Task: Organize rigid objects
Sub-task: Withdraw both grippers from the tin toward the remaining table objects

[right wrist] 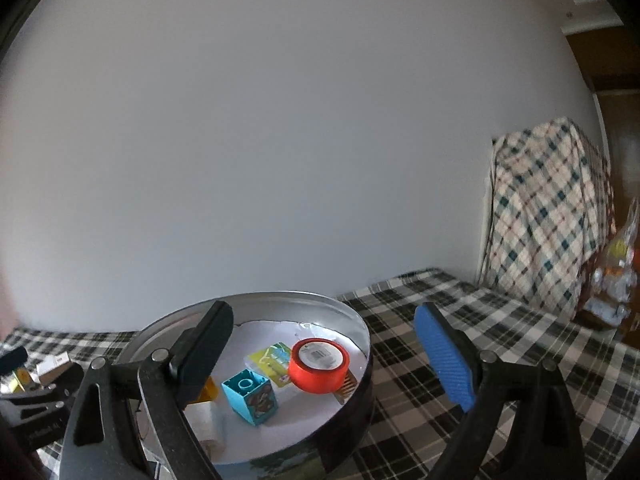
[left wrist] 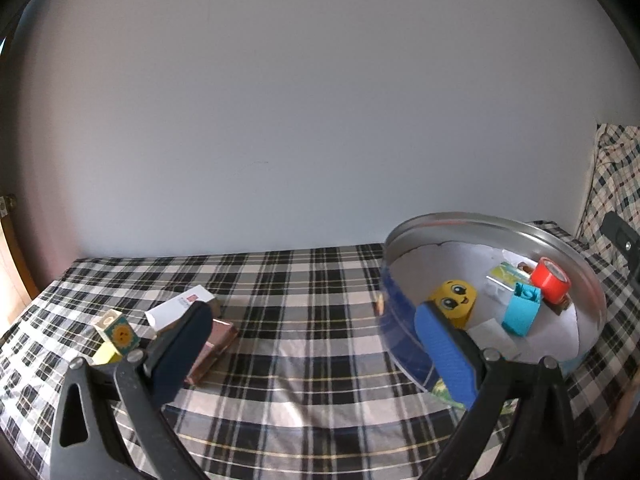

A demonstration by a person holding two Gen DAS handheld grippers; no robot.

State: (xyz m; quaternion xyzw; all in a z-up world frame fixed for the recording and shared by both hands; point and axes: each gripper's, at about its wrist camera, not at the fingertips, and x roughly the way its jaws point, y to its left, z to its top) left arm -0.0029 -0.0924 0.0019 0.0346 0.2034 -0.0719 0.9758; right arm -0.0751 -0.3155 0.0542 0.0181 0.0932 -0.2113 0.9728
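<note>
Both grippers, the left gripper (left wrist: 316,344) and the right gripper (right wrist: 324,356), are released and hold nothing, so the step is between two pickups. The round tin (left wrist: 520,226) at right of the left view already keeps a yellow face block (left wrist: 456,300), a blue block (left wrist: 520,312) and a red tape roll (left wrist: 551,280). I judge the next move is to take one item at lower left, the sun block (left wrist: 120,334), the white box (left wrist: 176,310) or the pink case (left wrist: 214,346); they lie close together, so a clean grasp needs care.

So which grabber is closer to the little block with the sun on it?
Left. The left gripper has one finger right beside the sun block on the cloth. The right gripper is over at the round tin, with the block away on its far left.
</note>
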